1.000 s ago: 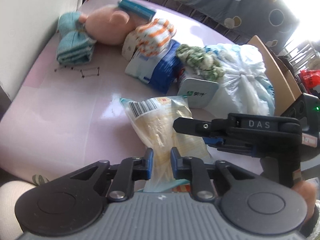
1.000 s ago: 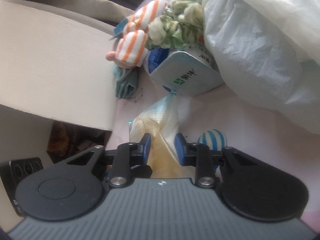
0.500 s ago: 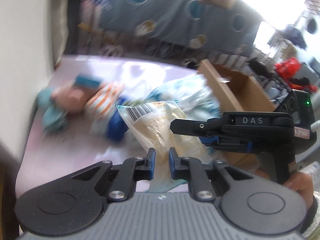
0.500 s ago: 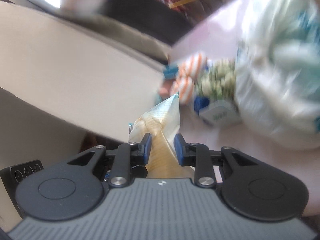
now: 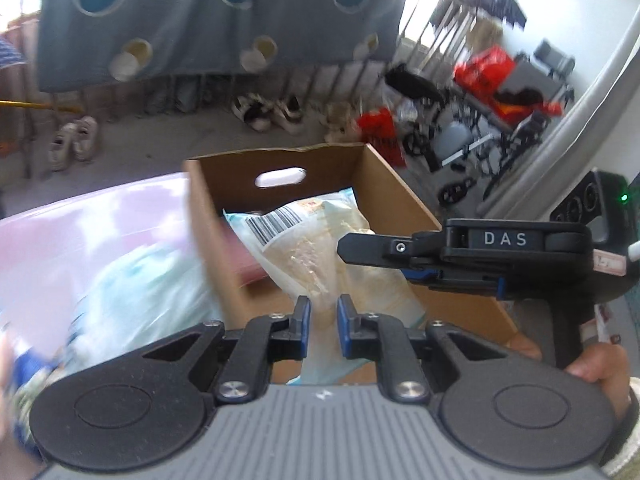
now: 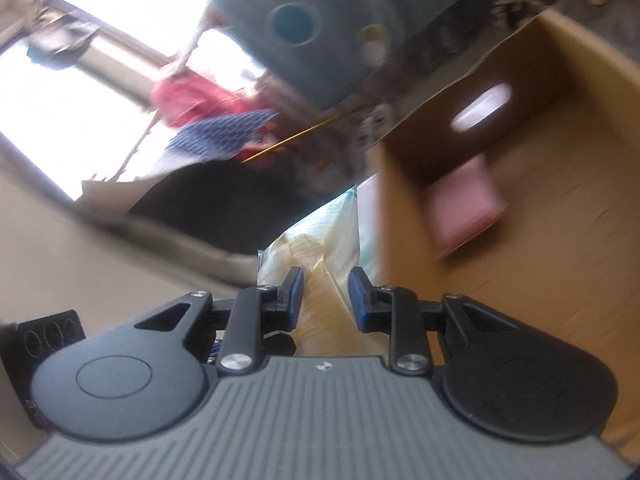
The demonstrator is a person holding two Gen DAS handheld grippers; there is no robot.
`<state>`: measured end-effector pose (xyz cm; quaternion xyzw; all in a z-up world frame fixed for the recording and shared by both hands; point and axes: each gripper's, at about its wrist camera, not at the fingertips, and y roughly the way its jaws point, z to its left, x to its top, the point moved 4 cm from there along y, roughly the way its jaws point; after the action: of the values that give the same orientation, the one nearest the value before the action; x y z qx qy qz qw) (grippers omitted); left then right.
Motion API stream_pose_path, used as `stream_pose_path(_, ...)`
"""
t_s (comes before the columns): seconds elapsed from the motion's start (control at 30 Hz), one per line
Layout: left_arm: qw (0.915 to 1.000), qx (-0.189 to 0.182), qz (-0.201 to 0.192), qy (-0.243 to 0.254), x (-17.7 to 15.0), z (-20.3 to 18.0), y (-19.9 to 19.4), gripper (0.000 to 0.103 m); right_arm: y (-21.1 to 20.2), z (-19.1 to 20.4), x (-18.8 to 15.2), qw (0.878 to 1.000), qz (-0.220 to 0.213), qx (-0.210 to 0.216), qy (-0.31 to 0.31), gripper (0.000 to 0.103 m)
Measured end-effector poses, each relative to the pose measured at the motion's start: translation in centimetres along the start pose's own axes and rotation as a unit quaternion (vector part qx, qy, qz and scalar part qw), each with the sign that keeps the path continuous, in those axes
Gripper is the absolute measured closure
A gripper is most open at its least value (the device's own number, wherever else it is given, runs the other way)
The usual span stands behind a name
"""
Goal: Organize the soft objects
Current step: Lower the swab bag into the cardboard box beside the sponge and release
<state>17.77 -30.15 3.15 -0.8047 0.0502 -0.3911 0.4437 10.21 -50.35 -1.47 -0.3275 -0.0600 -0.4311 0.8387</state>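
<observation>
A clear plastic food bag [image 5: 316, 248] with a barcode and pale yellow contents hangs in the air over an open cardboard box [image 5: 400, 200]. My left gripper [image 5: 323, 324] is shut on the bag's near end. My right gripper [image 5: 344, 246] comes in from the right in the left wrist view, pinching the same bag from the side. The right wrist view has the bag [image 6: 320, 248] squeezed between the right gripper [image 6: 325, 294] pads, with the box [image 6: 540, 208] to the right. A pink flat thing [image 6: 468, 208] lies on the box floor.
The pink table [image 5: 80, 240] lies left of the box, with a pale blue-white plastic bag [image 5: 140, 300] against the box wall. Beyond are a grey dotted curtain [image 5: 200, 20], shoes on the floor [image 5: 72, 140] and a wheelchair [image 5: 480, 140]. A hand [image 5: 600, 368] grips the right handle.
Both grippers have lifted the food bag off the table and swung it right, so it now hangs over the cardboard box. The soft items on the table have dropped out of view.
</observation>
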Motion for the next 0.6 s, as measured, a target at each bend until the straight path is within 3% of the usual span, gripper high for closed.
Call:
stream_pose_path(0.17, 0.9986, 0.015, 0.051, -0.001, 4.4, -0.6, 9.3, 0.087, 4.4, -6.8, 6.1, 0.999, 0.01, -0.044, 0.021, 0.079)
stream_pose_path(0.3, 0.9962, 0.045, 0.074, -0.003, 6.7, -0.1, 14.6, 0.085, 8.4, -10.2, 10.0, 0.997, 0.017, -0.071, 0.018, 0.079)
stream_pose_path(0.5, 0.9896, 0.085, 0.115, -0.016, 8.6, 1.6, 20.9, 0.077, 14.9, -13.5, 13.1, 0.994, 0.032, -0.107, -0.003, 0.078)
stream_pose_path(0.6, 0.9866, 0.083, 0.134, -0.041, 8.2, 2.9, 21.7, 0.075, 17.2, -15.1, 13.0, 0.99, 0.05, -0.133, 0.003, 0.076)
